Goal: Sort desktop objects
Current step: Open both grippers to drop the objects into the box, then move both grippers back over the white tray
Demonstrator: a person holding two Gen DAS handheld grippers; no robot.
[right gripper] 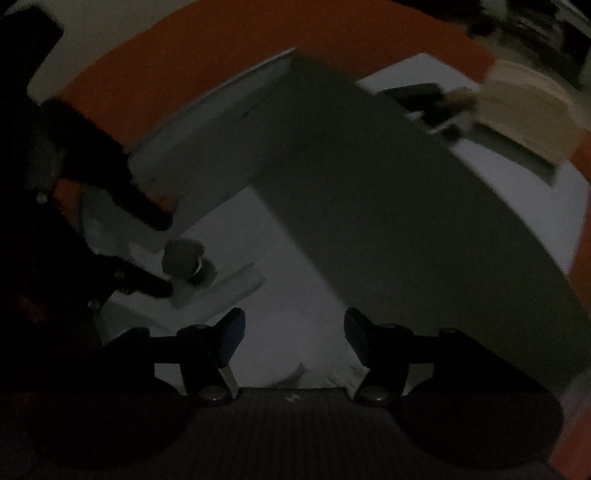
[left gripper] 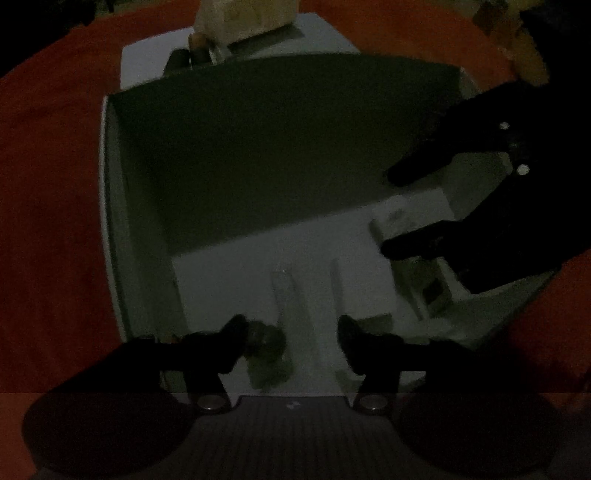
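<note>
Light: both views are very dim and partly blurred, so small things stay hard to name.
Surface: an orange-red table top (left gripper: pixel 51 192) lies under a pale box (left gripper: pixel 110 206) with low walls and a light floor.
Lid: a large dark grey-green lid (left gripper: pixel 266 147) stands up from the box and fills the left wrist view from ten to two o'clock; in the right wrist view it slants across from twelve to four o'clock.
Left gripper (left gripper: pixel 293 341): at six o'clock in its own view, pointing steeply down into the box, jaws released and apart, with bare floor between them.
Small dark object (left gripper: pixel 267 354): a rounded greenish lump lies on the box floor just beside the left gripper's left-hand finger; whether it touches that finger I cannot tell.
Right gripper (right gripper: pixel 293 338): at six o'clock in its own view, jaws released, blue pads apart, only pale floor between them.
Same gripper from the left wrist: its dark fingers (left gripper: pixel 410 243) come in from three o'clock, spread on either side of a white block (left gripper: pixel 413 212); contact cannot be told.
Background: a tan box (left gripper: pixel 247 18) stands at twelve o'clock beyond the lid.
</note>
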